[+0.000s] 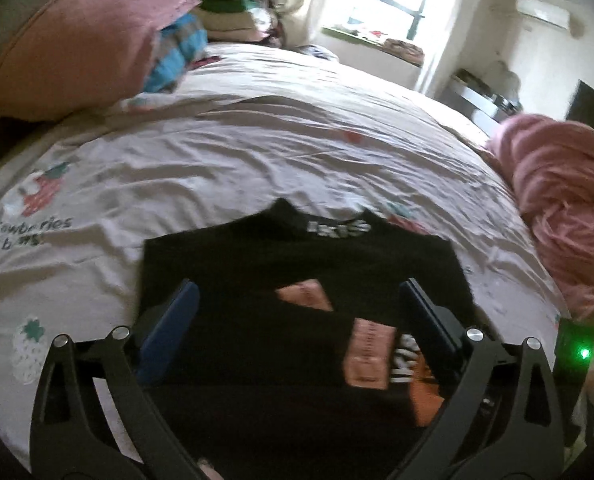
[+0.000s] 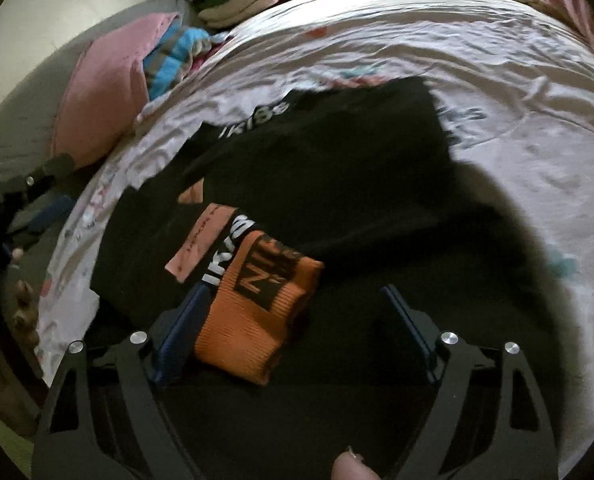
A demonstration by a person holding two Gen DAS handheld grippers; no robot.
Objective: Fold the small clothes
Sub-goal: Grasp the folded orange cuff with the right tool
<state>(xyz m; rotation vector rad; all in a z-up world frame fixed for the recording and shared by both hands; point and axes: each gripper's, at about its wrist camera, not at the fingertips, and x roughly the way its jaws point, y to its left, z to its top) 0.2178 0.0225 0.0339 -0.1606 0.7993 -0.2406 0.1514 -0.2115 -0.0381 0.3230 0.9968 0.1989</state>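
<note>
One black top (image 1: 297, 272) on the bed (image 1: 217, 152), two pink labels (image 1: 371, 354) showing on it, one orange cuff (image 2: 257, 312). Left claw (image 1: 297, 300) hangs wide open above the top, pads clear of the cloth, collar pointing straight ahead of it. Right claw (image 2: 293, 300) also spread wide, gripping nothing; the cuff lies against its left finger (image 2: 185, 320), the top running away up-left.
</note>
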